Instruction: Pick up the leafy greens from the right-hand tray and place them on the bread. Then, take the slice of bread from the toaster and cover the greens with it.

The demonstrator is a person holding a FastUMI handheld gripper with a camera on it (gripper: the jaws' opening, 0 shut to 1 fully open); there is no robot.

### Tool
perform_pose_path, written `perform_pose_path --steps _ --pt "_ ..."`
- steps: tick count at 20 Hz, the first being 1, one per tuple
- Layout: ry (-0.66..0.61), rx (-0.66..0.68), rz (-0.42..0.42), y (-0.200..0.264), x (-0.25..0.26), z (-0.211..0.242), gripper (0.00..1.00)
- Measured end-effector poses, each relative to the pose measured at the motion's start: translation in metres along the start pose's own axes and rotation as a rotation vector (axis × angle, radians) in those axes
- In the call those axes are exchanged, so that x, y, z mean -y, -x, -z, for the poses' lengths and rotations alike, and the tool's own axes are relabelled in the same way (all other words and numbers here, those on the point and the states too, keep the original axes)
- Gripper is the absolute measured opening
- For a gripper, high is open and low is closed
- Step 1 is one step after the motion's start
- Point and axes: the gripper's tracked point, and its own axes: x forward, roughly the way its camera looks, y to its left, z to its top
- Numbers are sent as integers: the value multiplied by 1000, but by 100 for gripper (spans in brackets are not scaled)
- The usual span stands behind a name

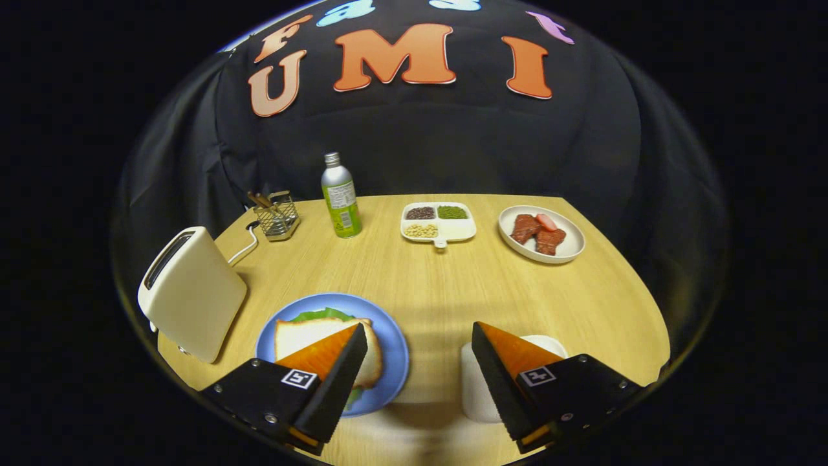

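Bottle [341, 197], wire basket [277, 217], divided dish [438, 222], meat plate [542, 233].

Black cloth wall [453, 149] hangs in soft folds behind a light wood-grain table [453, 285]. Table's far edge sits close against the cloth. Even overhead light, faint shadows on the tabletop near its front edge.

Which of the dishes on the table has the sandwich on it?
The blue plate, beside the toaster, just ahead of the open hand-held gripper. The round white plate holds reddish-brown pieces; the divided tray holds beans.
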Motion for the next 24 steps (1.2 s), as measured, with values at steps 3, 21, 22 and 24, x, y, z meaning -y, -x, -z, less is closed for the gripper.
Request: perform_pose_path --steps 3,21,22,24 --pt "-9 23 50 21 33 -9 98" --pt "-46 264 127 144 123 -99 98" --pt "-50 278 127 148 124 -103 97" --pt "-55 301 124 155 124 -112 97"
